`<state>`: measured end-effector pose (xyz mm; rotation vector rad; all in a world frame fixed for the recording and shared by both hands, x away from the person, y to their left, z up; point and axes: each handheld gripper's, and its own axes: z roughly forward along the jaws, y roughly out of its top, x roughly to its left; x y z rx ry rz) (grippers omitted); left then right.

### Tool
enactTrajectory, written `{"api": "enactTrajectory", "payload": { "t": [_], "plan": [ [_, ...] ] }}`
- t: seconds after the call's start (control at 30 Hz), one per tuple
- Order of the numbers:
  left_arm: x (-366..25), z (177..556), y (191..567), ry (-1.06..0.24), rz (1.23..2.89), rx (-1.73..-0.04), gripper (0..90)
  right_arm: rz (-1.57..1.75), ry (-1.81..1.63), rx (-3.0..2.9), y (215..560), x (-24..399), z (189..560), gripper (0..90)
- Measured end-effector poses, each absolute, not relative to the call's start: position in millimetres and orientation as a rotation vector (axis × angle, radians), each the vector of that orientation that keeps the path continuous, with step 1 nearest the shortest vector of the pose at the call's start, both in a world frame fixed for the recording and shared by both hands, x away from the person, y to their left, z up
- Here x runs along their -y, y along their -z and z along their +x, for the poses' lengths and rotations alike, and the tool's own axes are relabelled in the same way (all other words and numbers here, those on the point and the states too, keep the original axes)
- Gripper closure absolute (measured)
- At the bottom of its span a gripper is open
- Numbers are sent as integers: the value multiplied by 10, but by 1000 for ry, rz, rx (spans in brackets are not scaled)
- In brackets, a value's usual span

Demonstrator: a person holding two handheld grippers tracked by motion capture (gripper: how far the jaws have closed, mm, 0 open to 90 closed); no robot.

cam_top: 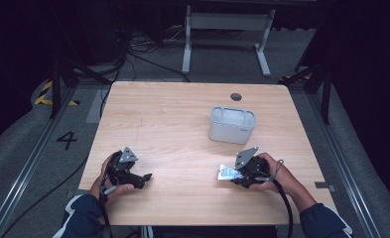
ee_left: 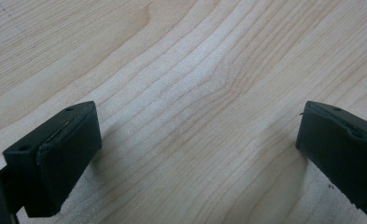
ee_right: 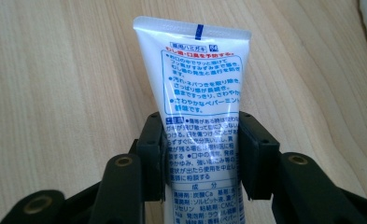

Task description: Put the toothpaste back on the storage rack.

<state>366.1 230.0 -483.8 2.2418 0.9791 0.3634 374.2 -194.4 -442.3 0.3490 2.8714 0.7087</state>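
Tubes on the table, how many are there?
1. The white tube lies near the table's front right, clamped between the right gripper's jaws. The grey bin behind could hide more inside.

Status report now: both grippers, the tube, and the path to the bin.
Right gripper shut on white tube, tube lying on table. Left gripper open, empty. Grey bin beyond, path clear.

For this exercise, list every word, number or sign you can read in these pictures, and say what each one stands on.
"4": black figure on the grey floor left of the table.
"成分": heading low on the white tube held in the right gripper.
Blue Japanese print covers the rest of the tube; too small to quote reliably.
Grey bin: a small dark mark on its front, unreadable.
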Motion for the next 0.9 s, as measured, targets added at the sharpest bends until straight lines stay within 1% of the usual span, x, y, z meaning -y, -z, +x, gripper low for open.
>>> {"api": "enactTrajectory", "payload": {
  "t": [0.63,0.9],
  "plan": [
    [-2301,3665,4839,-366,2241,-975,6,530,-1012,-2642,4056,2327,3694,622],
    [-2301,3662,4837,-362,2243,-979,6,574,-1079,-2568,3972,2436,3684,626]
  ]
}}
